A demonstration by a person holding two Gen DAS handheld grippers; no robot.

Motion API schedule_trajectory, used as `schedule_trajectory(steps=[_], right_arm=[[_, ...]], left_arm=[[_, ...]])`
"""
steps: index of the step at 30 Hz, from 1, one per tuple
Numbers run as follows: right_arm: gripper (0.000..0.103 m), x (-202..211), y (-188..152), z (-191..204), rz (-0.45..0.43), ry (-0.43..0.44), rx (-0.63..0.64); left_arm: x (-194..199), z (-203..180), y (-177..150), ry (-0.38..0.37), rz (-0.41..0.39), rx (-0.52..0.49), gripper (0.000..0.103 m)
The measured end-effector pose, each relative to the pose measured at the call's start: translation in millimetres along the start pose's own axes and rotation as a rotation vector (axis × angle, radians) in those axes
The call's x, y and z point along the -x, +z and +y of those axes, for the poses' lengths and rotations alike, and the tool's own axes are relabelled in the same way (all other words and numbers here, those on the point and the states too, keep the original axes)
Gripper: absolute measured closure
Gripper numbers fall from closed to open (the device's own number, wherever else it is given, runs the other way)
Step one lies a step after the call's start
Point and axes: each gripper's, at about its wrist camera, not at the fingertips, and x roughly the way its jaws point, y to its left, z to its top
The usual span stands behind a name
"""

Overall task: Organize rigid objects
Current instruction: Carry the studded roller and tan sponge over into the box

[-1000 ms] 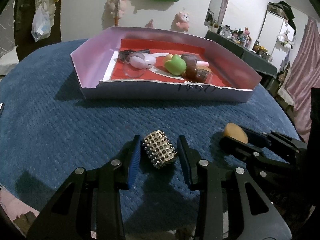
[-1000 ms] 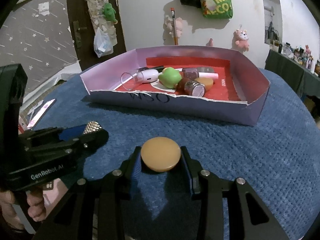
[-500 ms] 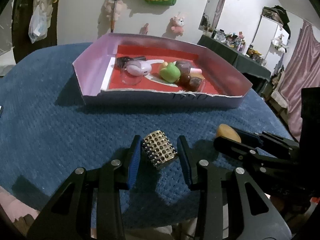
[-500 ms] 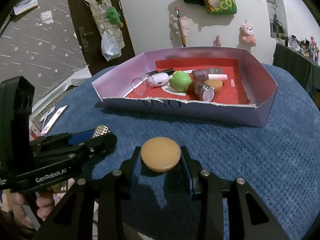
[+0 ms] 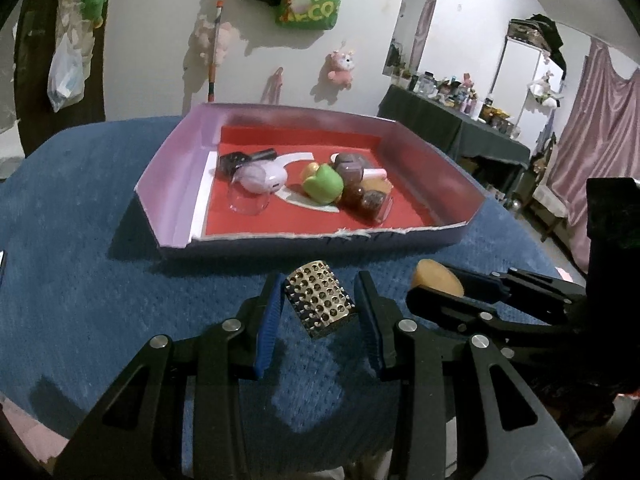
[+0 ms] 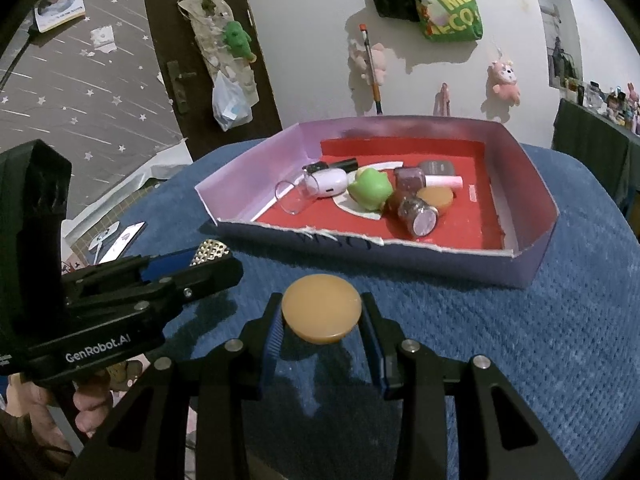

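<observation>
Fingers [image 5: 269, 316] of both grippers pinch objects, level above blue cloth [image 5: 80, 280].

Gold studded block [image 5: 320, 304], tan disc [image 6: 321, 309], red-floored lilac tray [image 6: 256, 188], blue cloth [image 5: 80, 264]

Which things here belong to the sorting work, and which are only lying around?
Belong to the job:
- studded metal piece in left gripper
- tan round disc in right gripper
- pink tray

Only lying around:
- green bag on wall
- pink plush toy
- plastic bag
</observation>
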Motion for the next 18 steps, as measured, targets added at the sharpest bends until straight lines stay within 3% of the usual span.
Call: schedule_trajectory(steps=[18], right_arm=[[0.063, 2, 26, -7, -0.040, 0.015, 0.002]], left_arm=[[-5, 0, 27, -0.007, -0.033, -0.032, 0.069]])
